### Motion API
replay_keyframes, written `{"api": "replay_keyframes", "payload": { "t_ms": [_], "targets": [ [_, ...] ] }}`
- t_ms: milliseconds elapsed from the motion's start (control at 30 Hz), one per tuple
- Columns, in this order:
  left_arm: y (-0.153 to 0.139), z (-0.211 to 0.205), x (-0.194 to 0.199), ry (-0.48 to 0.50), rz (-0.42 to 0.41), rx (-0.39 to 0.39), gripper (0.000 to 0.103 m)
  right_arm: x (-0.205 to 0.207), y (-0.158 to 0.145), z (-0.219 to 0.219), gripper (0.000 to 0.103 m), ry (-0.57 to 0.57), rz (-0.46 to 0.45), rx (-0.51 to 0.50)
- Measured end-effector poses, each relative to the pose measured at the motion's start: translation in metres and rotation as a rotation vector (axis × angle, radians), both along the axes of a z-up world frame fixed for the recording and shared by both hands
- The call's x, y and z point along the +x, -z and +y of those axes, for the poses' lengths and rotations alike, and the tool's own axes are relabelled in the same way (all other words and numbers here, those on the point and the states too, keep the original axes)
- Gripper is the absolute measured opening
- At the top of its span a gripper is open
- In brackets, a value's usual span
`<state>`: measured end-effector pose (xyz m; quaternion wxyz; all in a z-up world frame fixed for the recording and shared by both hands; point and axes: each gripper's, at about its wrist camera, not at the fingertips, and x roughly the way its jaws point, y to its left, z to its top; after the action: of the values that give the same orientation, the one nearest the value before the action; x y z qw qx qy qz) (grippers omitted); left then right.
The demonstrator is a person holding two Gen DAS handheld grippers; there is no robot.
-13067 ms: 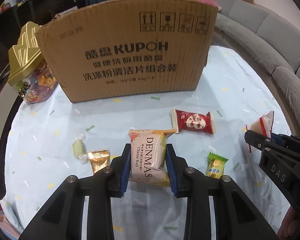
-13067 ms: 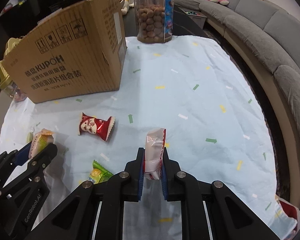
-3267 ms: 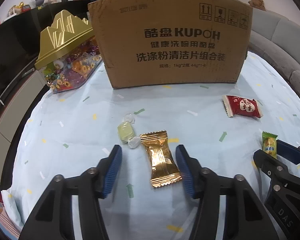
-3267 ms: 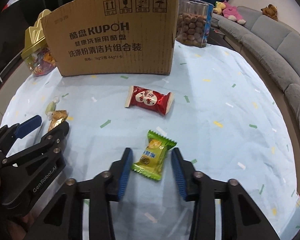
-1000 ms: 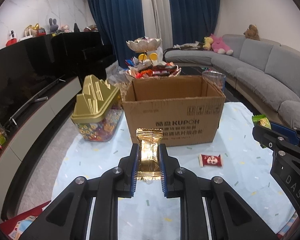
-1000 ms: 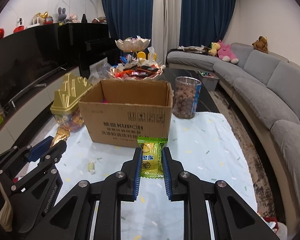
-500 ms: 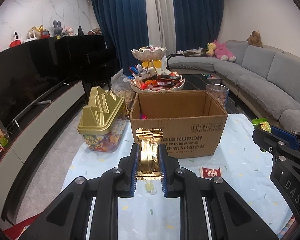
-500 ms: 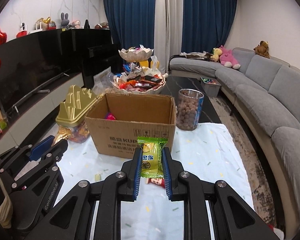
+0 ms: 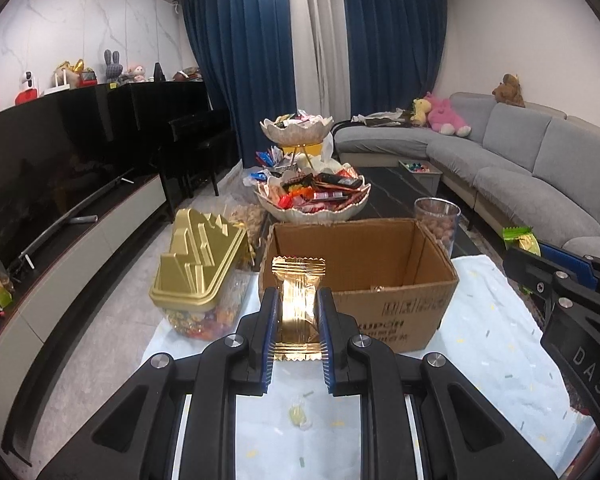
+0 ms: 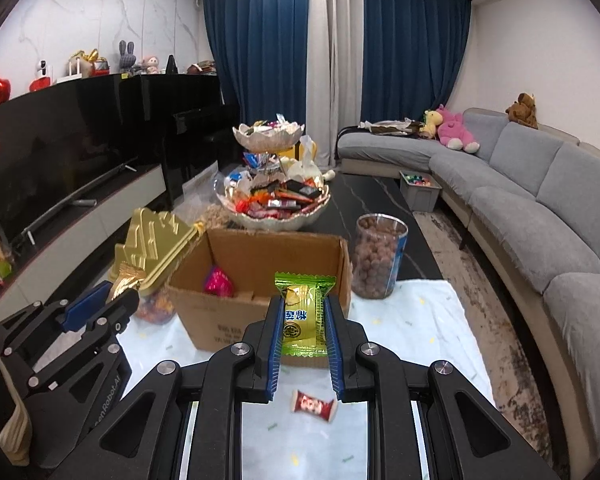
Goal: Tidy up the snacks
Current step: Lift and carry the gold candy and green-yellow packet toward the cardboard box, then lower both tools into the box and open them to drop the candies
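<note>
Now my left fingers (image 9: 298, 320) clamp gold candy (image 9: 298, 304), right fingers (image 10: 303, 322) clamp green (image 10: 303, 312); box (image 10: 260, 280) partly filled, two (image 10: 313, 404) remain on desk (image 10: 420, 320).

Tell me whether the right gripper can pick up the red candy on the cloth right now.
Probably not: the right gripper is shut on a green snack packet, well above the red candy.

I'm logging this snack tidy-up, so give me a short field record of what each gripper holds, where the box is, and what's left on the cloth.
left gripper: shut on gold foil snack packet
right gripper: shut on green snack packet
open brown cardboard box: ahead of both grippers, a few snacks inside
left on cloth: red wrapped candy; pale yellow-green twist-wrapped candy
</note>
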<state>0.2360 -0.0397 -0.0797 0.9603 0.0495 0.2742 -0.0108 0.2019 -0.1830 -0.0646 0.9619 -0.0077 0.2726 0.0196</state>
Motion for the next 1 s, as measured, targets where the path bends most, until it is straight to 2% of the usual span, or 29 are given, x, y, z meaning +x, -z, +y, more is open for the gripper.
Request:
{"api": "replay_keyframes", "payload": {
  "t_ms": [600,1000],
  "targets": [
    [-0.016,-0.005,0.062,0.027,0.002,-0.003,0.02,0.052,-0.019,0.001,0.021,0.003,-0.029,0.0],
    [-0.011,-0.004,0.103,0.045,0.032,-0.005,0.02,0.091,-0.016,0.003,0.021,-0.008,-0.013,-0.015]
  ]
}}
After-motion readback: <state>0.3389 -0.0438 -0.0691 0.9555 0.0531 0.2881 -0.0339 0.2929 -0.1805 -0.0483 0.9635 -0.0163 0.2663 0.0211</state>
